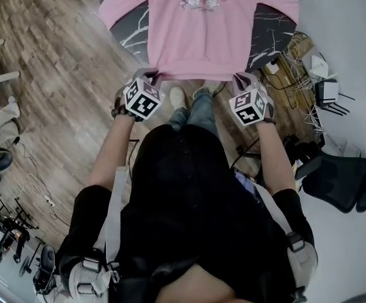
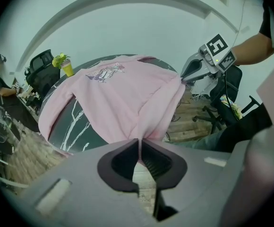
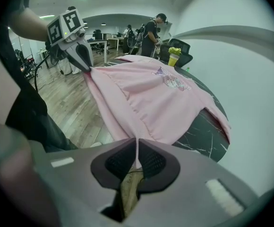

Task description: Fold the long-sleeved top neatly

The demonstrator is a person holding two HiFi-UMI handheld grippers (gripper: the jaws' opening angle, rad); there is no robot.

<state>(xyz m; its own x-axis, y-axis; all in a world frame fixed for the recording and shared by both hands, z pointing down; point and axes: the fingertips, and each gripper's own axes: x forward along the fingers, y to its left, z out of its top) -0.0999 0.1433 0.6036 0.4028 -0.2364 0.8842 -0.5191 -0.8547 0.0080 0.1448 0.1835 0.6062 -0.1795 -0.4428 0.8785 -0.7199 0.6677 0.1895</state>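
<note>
top [image 1: 195, 36] spread on table [image 1: 130, 31], hem over near edge, chair [image 1: 341, 182] at right

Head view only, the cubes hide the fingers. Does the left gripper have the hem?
Observer: Yes. In the left gripper view the left gripper is shut on the hem of the top, with cloth pinched between.
Operator: Right one?
Observer: Same. In its own view the right gripper is shut on the hem at the other corner.
Operator: Anything past the collar? My view cuts off there.
Observer: A yellow cup with a green plant looks to stand on the far side of the table, beyond the top.
</note>
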